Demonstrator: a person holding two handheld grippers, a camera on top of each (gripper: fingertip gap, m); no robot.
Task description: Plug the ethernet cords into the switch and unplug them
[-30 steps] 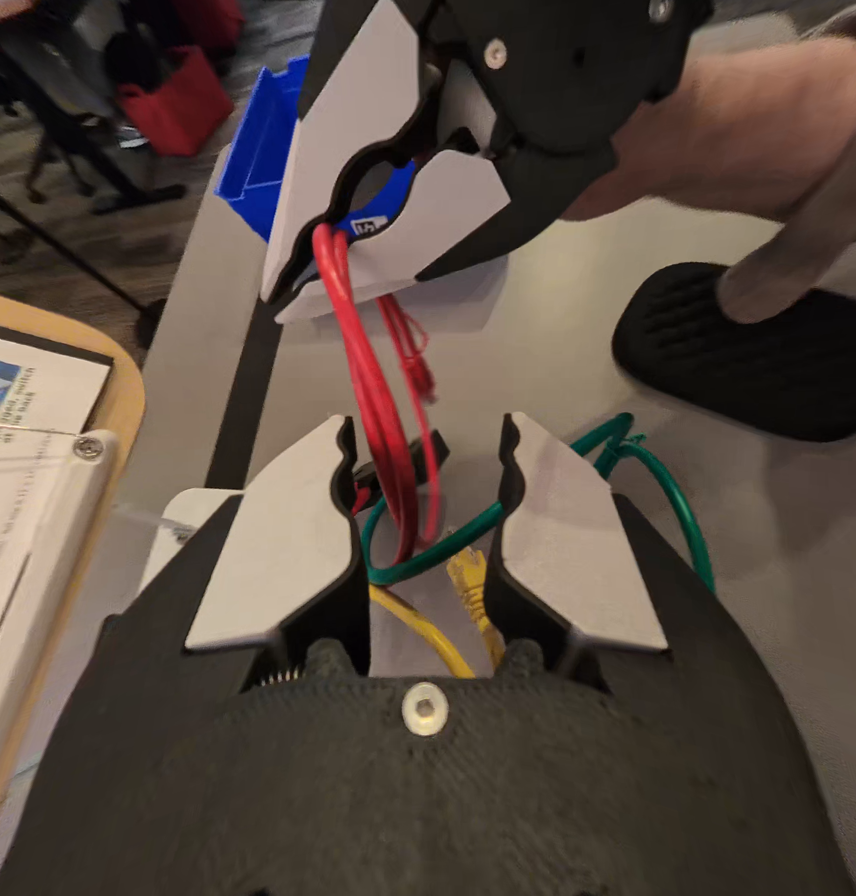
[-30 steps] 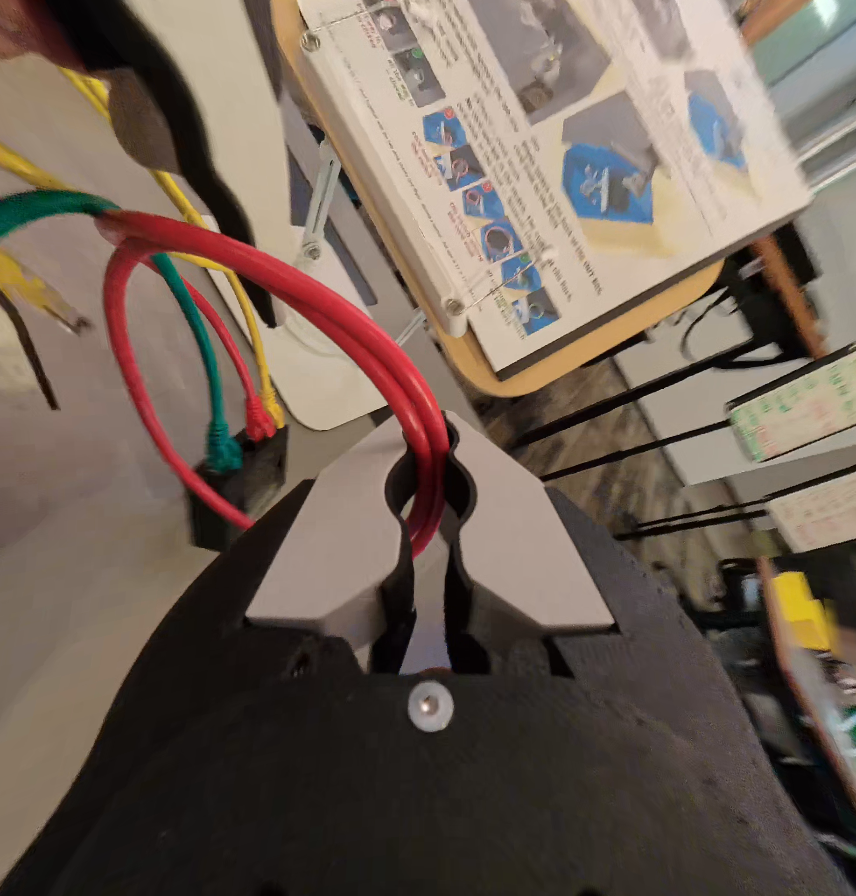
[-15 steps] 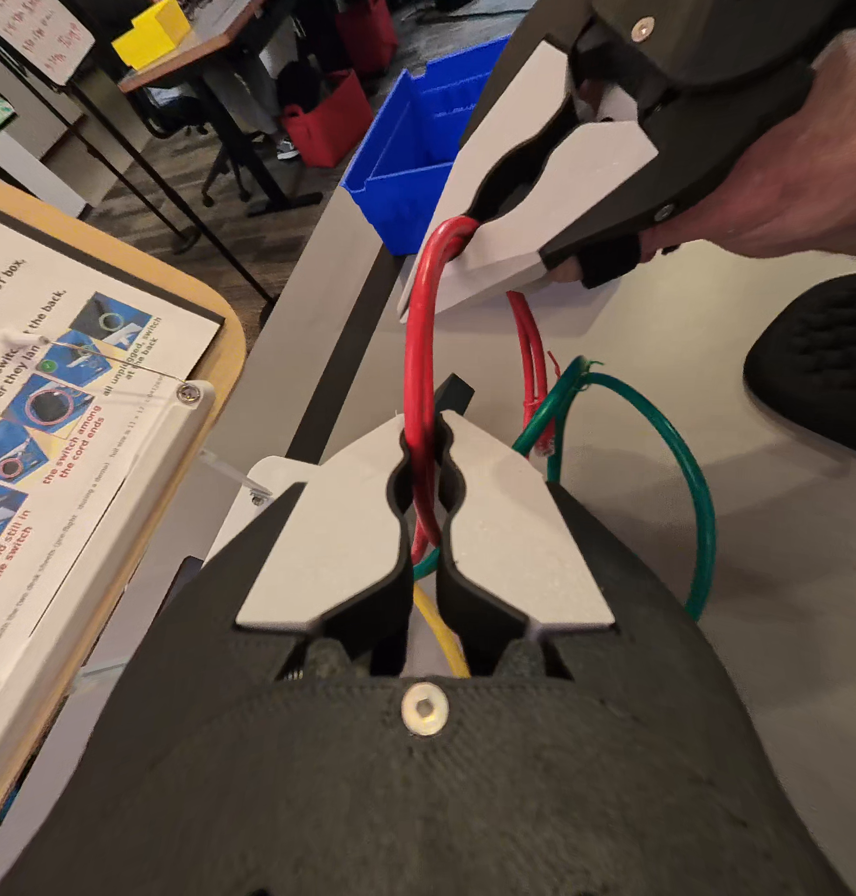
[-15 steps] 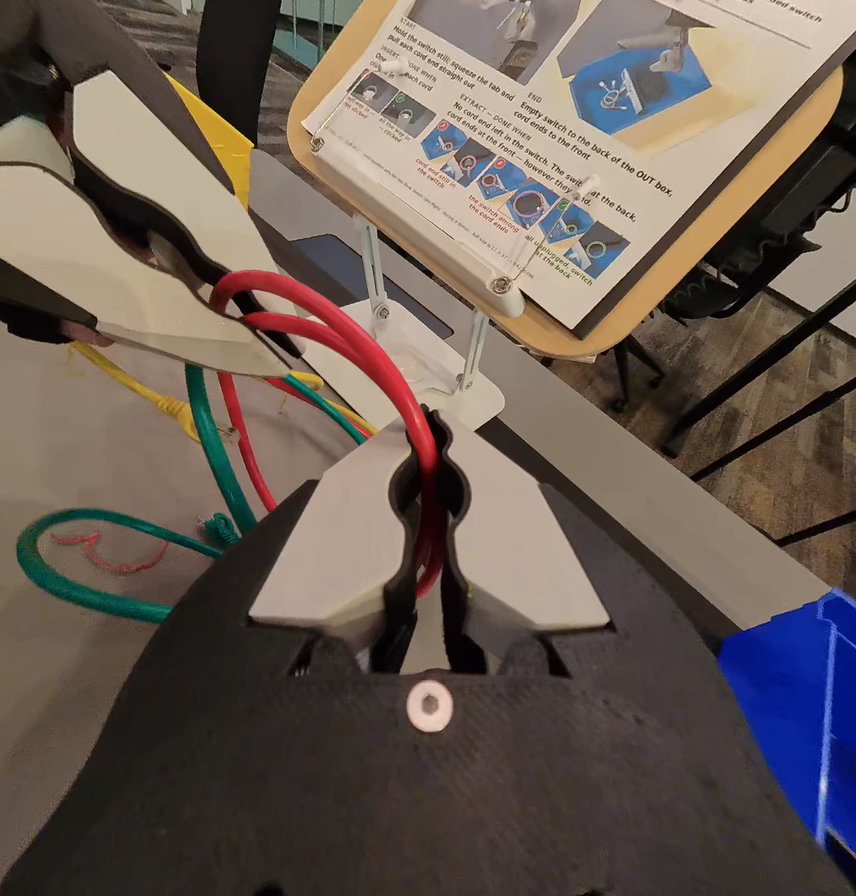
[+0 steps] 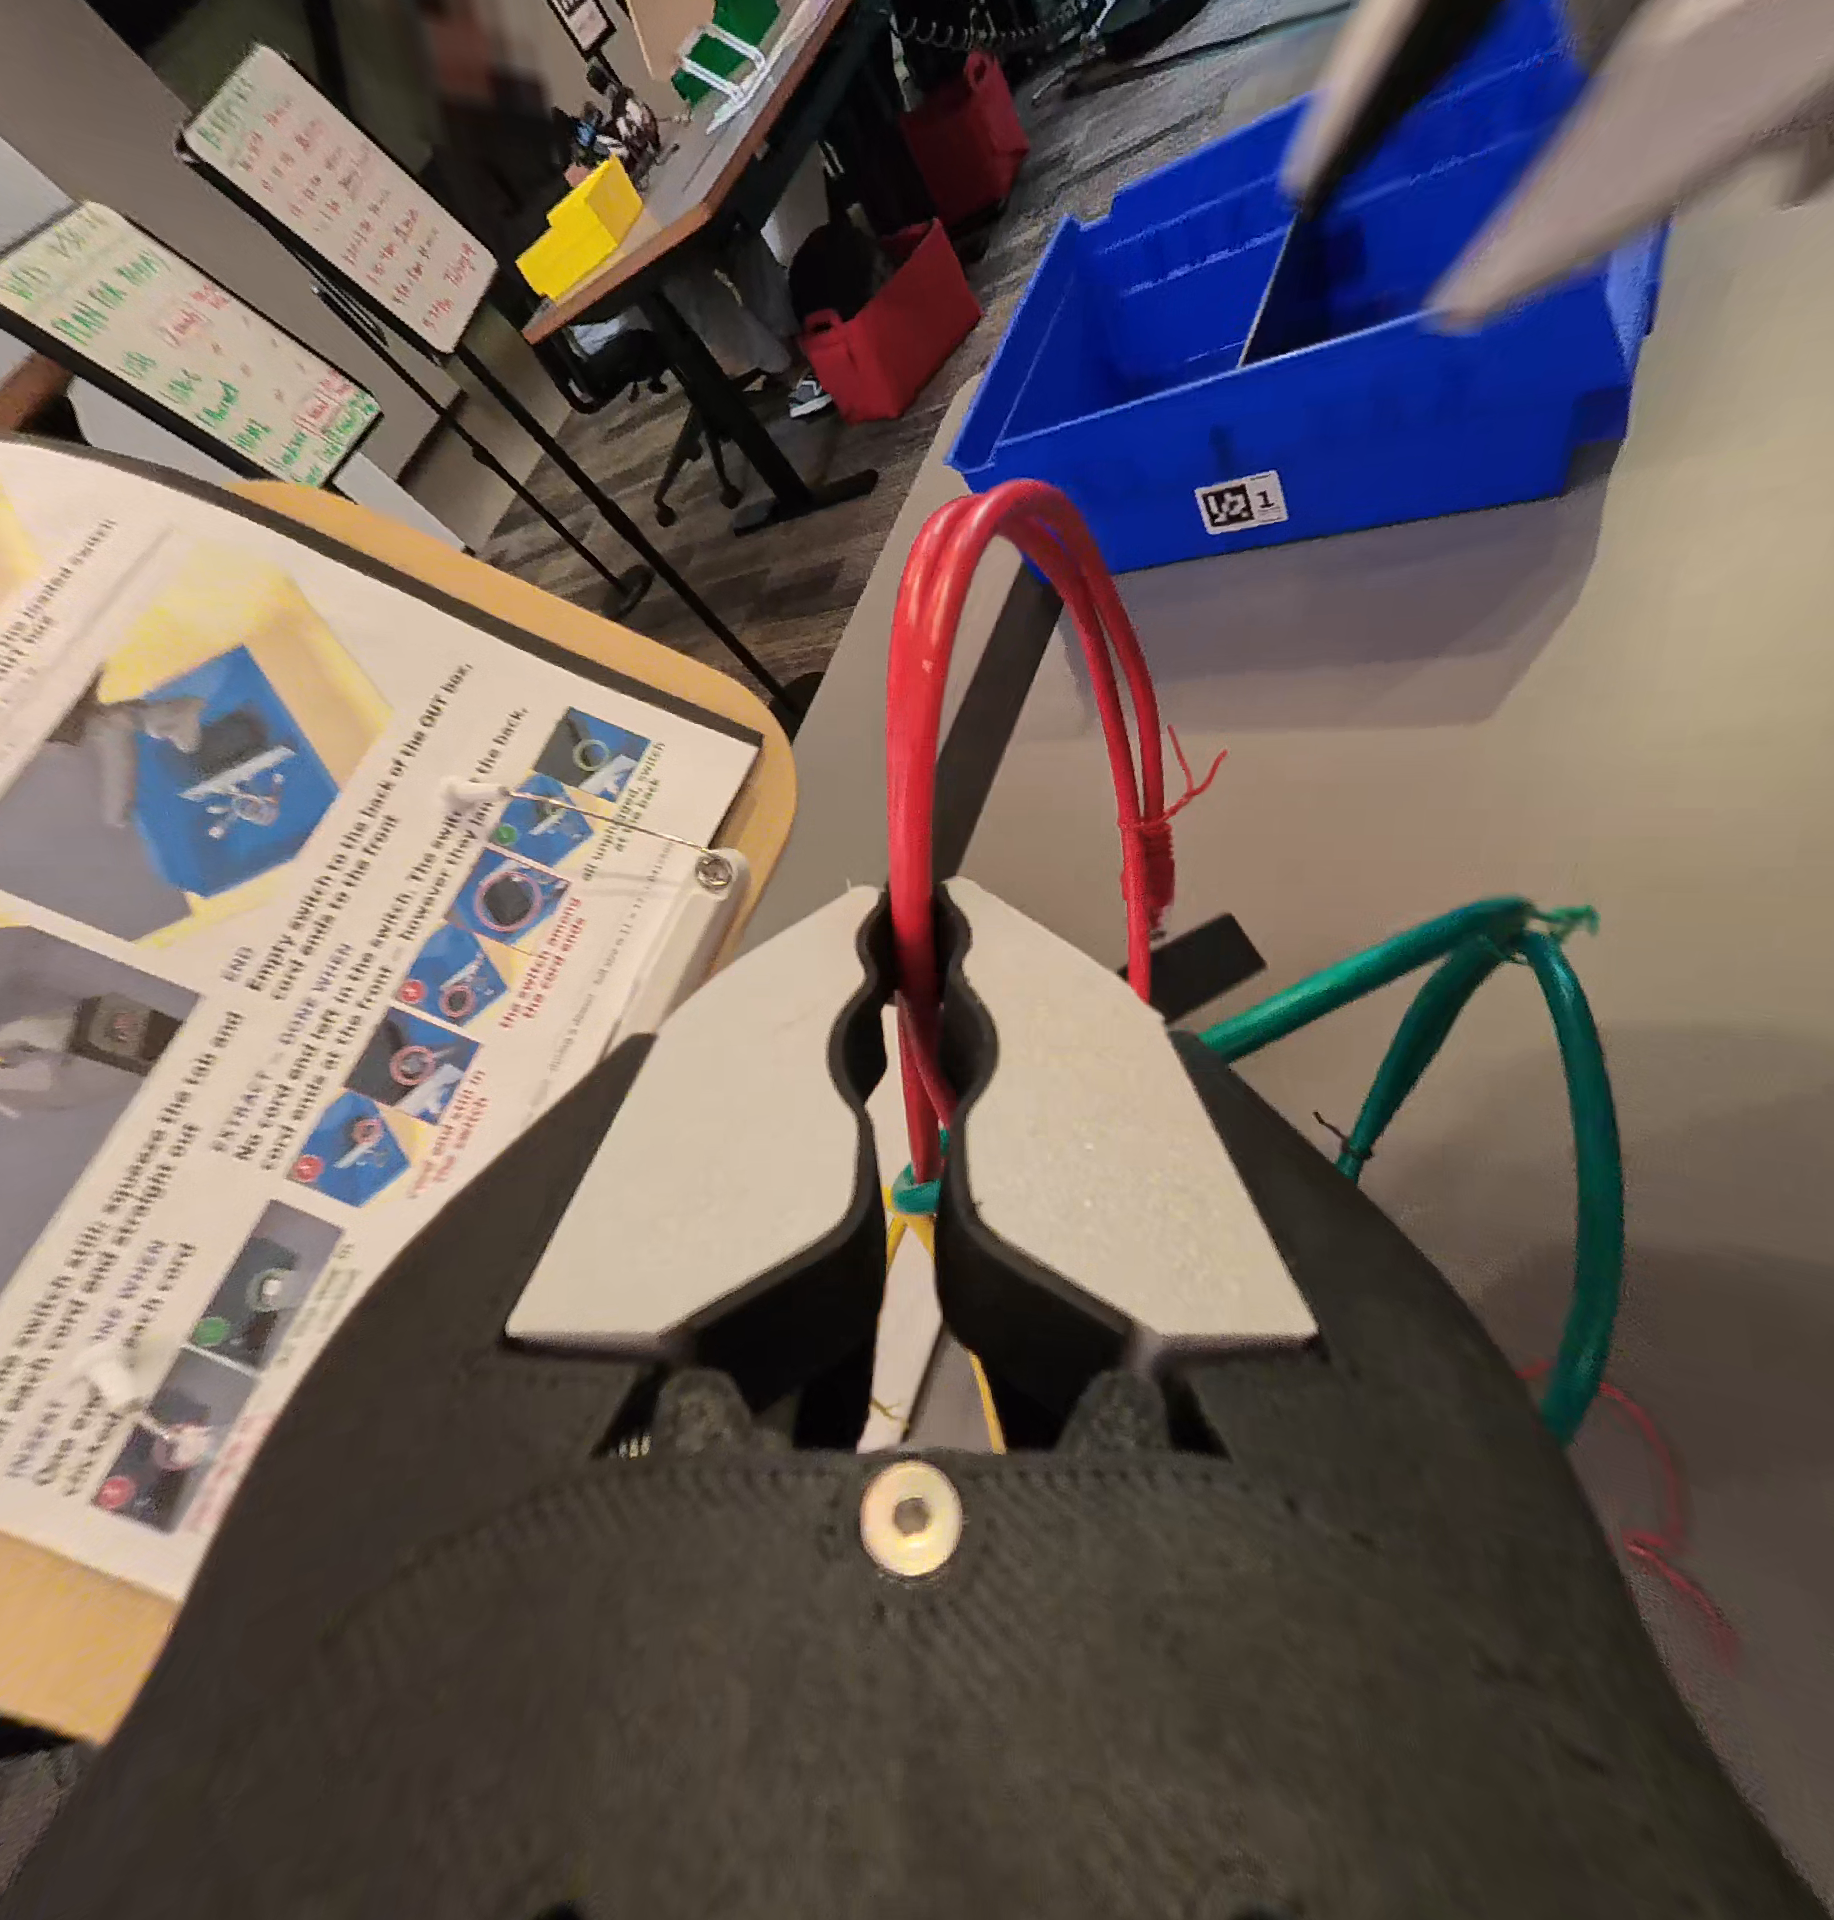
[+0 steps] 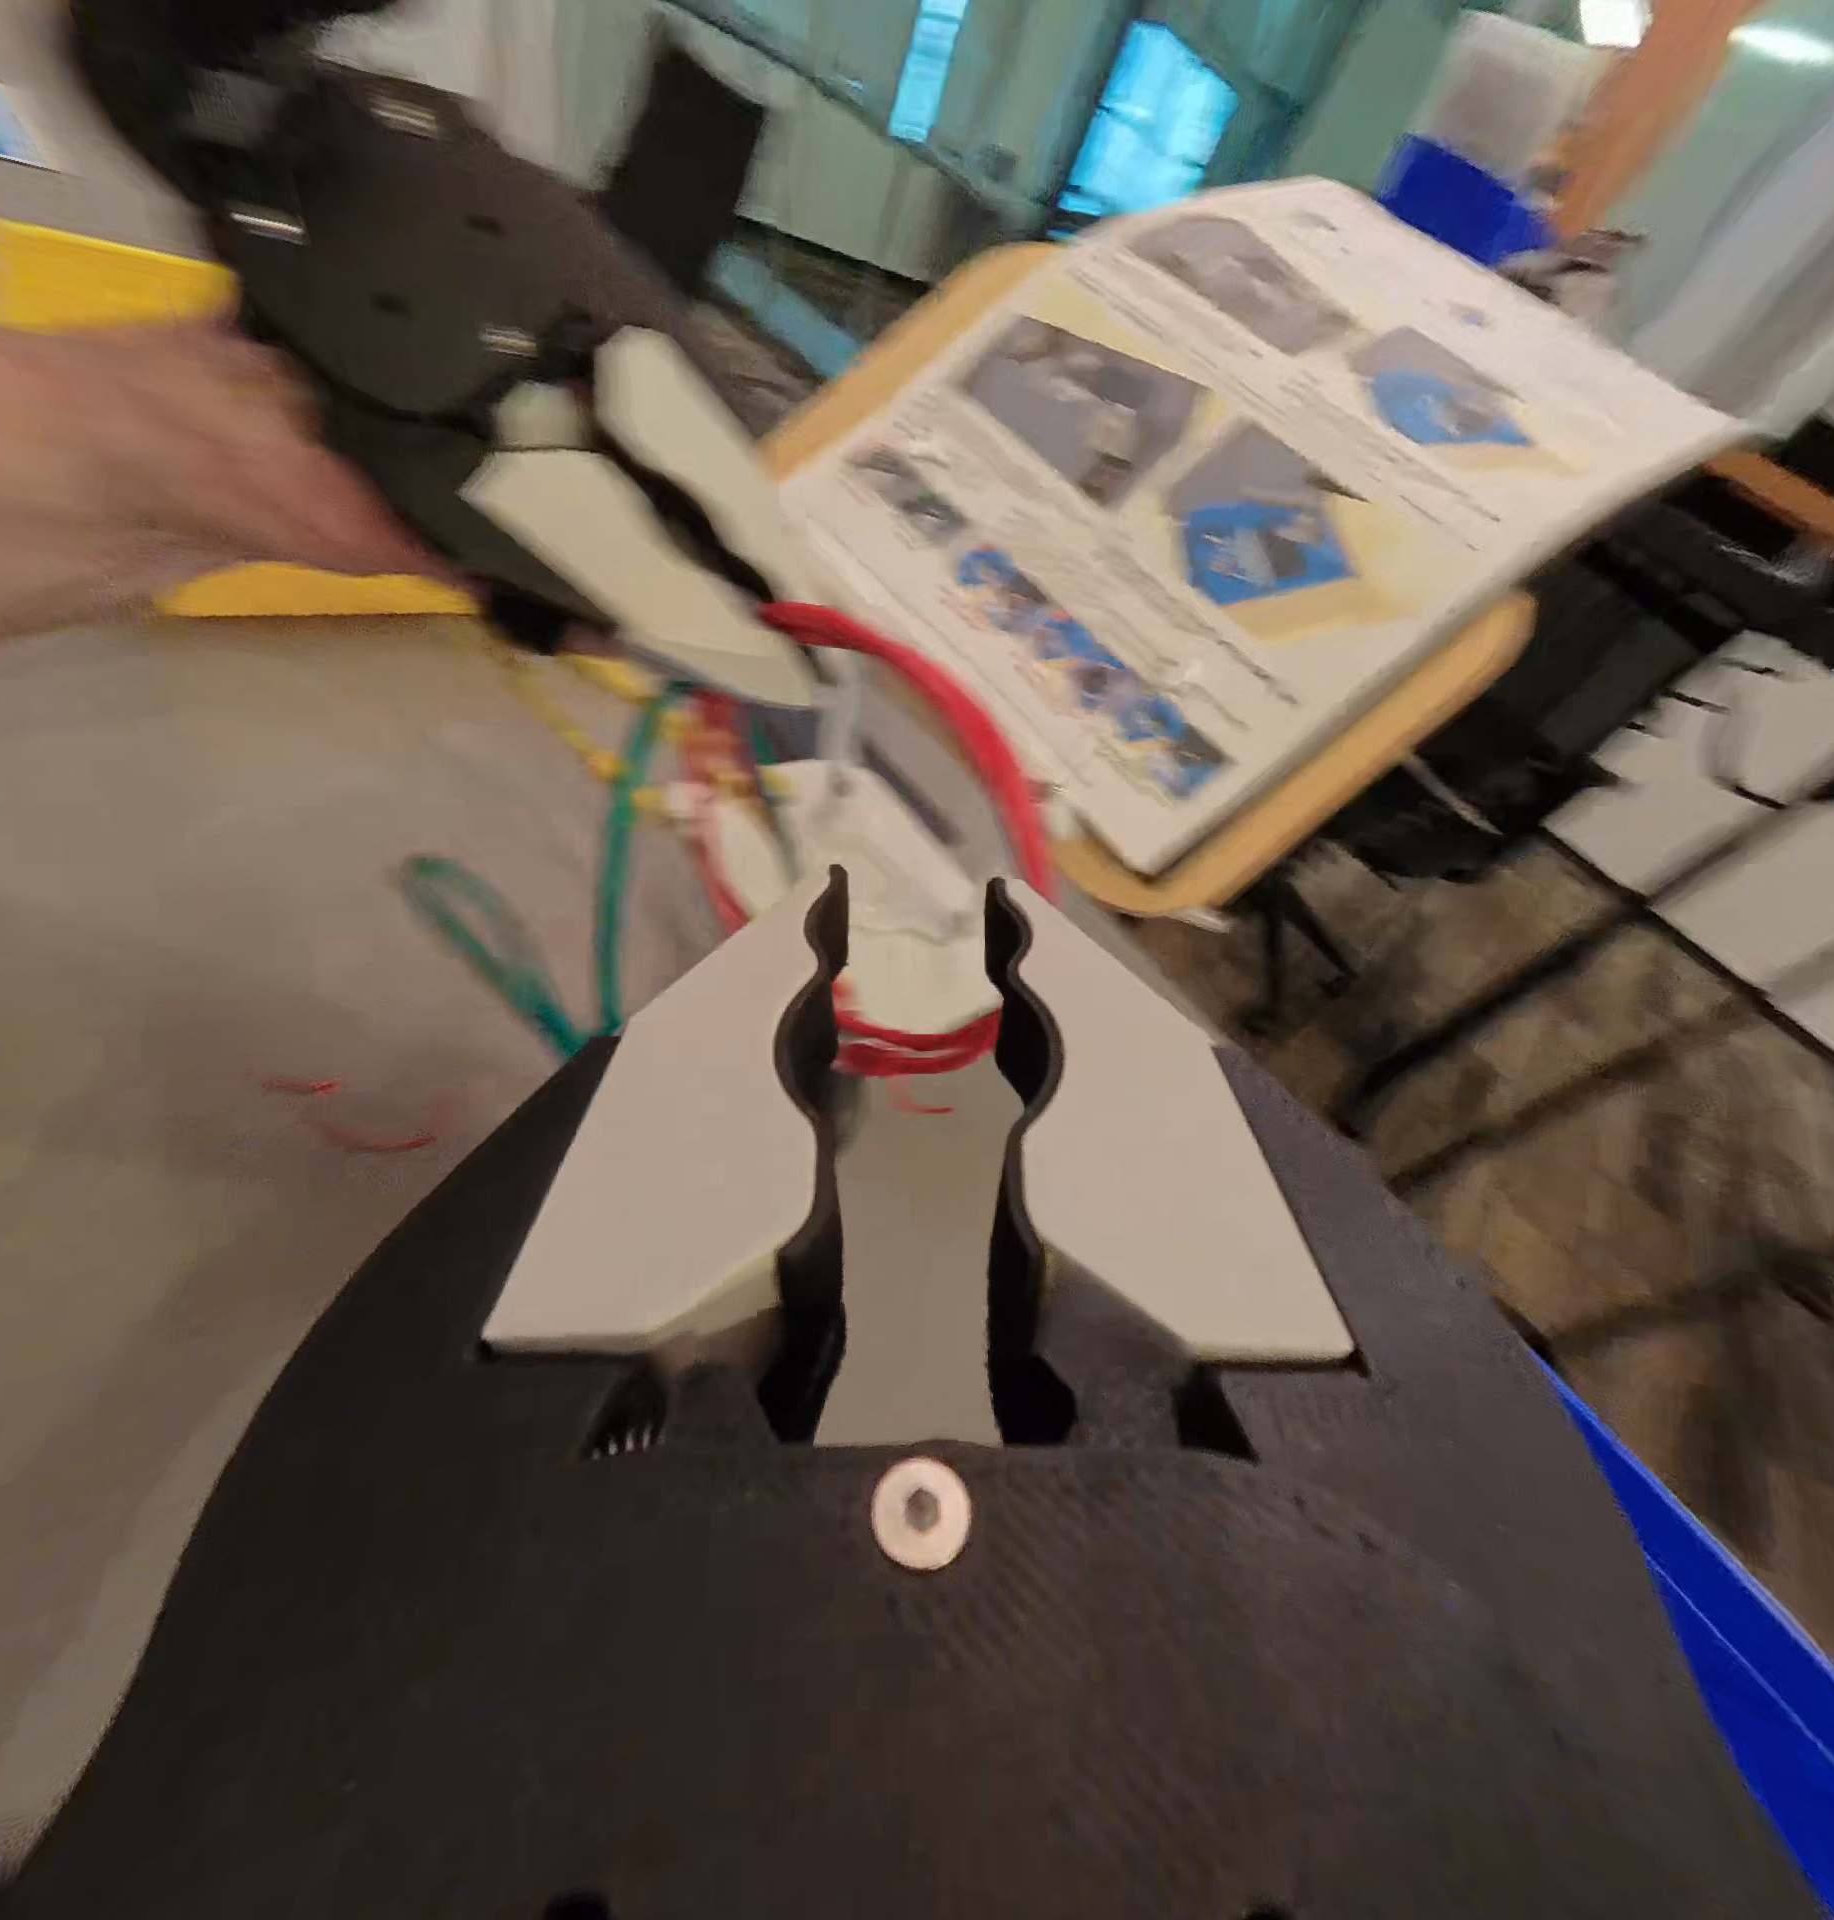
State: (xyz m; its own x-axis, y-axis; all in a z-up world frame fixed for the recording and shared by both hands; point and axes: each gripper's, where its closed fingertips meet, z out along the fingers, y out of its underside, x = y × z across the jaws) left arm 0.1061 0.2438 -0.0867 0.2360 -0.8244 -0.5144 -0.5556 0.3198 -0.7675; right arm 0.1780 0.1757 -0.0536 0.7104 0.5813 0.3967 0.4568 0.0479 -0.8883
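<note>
- Left wrist view: the left gripper [image 5: 911, 914] has its jaws pressed together on the red cord [image 5: 908, 748], which runs up out of the fingertips, arches over and drops down on the right side to a knotted red tie.
- Just behind the right finger a black corner shows, probably the switch [image 5: 1209, 961]; most of it is hidden by the gripper.
- The green cord [image 5: 1578, 1143] loops over the grey table [image 5: 1515, 790] to the right of the gripper, and a bit of yellow cord [image 5: 986, 1403] shows low between the jaws.
- A blue bin [image 5: 1308, 416] stands at the far edge of the table; an instruction sheet on a wooden board [image 5: 269, 935] is propped on the left.
- The right gripper [image 5: 1515, 156] is a blurred shape at the top right; its jaws look apart.
- Right wrist view: the picture is blurred. The right gripper [image 6: 915, 899] has its jaws narrowly apart and holds nothing; a strand of the red cord [image 6: 918, 1044] crosses behind the gap.
- Farther off, the left gripper [image 6: 788, 649], held by a hand [image 6: 144, 488], clamps the red cord where it arches up.
- Green cord [image 6: 612, 883] and yellow cord [image 6: 580, 727] lie tangled on the table [image 6: 217, 883] below it; the switch cannot be made out here.
- The instruction sheet [image 6: 1204, 540] stands behind to the right, and a blue bin edge [image 6: 1744, 1683] shows at lower right.
</note>
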